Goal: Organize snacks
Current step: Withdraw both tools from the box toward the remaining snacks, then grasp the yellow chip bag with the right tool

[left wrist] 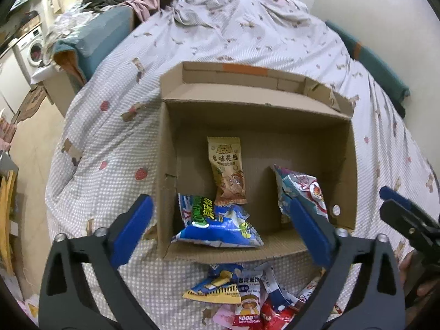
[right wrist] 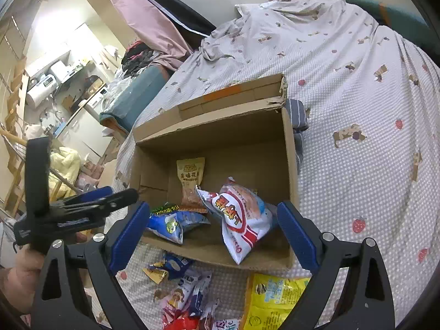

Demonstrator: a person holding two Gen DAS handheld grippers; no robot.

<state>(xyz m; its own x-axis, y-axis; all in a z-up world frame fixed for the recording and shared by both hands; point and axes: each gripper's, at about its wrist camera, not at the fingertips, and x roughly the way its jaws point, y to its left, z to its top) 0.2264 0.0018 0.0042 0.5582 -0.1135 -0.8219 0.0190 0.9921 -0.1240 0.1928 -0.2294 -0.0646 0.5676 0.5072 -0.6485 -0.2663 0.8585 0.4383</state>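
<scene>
Both tongs spread and empty: left tongs [left wrist: 220, 225], right tongs [right wrist: 213, 232], aimed down into the open brown cardboard box [left wrist: 341, 170] (on the bed), white-and-red snack bag [right wrist: 242, 220] inside.

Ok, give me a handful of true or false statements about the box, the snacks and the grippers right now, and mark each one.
1. The cardboard box holds three snack packets. True.
2. The tan peanut packet lies outside the box. False: it is inside, near the back.
3. The left gripper grips the blue packet. False: its jaws are open and hold nothing.
4. More snacks lie on the bedsheet in front of the box. True.
5. The right gripper is shut. False: its jaws are open.
</scene>
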